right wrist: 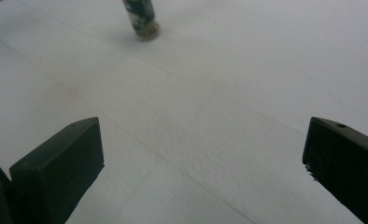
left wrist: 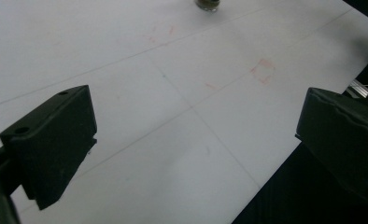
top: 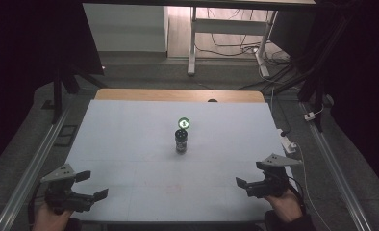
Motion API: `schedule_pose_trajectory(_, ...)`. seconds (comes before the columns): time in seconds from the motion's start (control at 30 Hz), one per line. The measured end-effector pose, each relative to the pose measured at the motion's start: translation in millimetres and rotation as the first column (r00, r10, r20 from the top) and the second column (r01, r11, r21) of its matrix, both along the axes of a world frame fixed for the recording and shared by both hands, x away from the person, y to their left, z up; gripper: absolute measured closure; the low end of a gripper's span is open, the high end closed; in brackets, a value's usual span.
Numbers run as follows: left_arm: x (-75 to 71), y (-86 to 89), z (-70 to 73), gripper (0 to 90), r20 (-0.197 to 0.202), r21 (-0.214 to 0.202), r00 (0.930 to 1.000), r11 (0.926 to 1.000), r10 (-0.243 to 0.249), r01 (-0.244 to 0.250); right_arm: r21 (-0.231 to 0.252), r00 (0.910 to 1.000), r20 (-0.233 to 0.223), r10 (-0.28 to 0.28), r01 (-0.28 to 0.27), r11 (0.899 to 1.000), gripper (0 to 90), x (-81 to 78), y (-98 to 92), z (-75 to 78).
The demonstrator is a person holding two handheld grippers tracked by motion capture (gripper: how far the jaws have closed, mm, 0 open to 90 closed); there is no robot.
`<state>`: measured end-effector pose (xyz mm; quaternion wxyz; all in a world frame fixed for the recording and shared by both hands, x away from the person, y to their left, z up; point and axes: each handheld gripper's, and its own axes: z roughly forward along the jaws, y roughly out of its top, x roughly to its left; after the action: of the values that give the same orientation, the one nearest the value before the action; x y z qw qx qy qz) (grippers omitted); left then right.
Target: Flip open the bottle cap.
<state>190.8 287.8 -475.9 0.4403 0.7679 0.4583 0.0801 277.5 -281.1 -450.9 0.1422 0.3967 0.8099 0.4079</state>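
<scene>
Near the middle of the white table (top: 130,144) a small dark bottle (top: 181,140) is standing upright, and just behind it a round green-rimmed cap (top: 183,123) is lying flat. We are holding the left claw (top: 92,185) over the near left corner of the table, its jaws spread wide and gripping nothing. We are holding the right claw (top: 250,174) over the near right edge, its jaws likewise wide apart and empty. Both claws are sitting well apart from the bottle. From the right gripper view we are seeing the bottle (right wrist: 142,18) ahead, beyond the parted jaws, with bare table between.
</scene>
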Motion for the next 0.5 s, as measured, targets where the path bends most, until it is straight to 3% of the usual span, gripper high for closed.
schedule_pose_trajectory(0.23,-9.5,8.2,-4.0,0.0,-0.015,0.047,0.9991,0.9981,0.040,-0.040,-0.043,0.9984,-0.043,-0.037,0.035,0.998,0.0,-9.2,-12.8,-7.4)
schedule_pose_trajectory(0.4,-12.5,10.2,-4.4,0.0,-0.028,0.078,0.9978,0.9953,0.060,-0.058,-0.047,0.9973,-0.046,-0.057,0.055,0.997,0.0,-13.9,-17.8,-6.8)
schedule_pose_trajectory(0.5,-12.5,10.8,-4.7,0.0,-0.032,0.075,0.9976,0.9954,0.062,-0.060,-0.045,0.9970,-0.049,-0.060,0.058,0.997,0.0,-14.7,-19.1,-6.6)
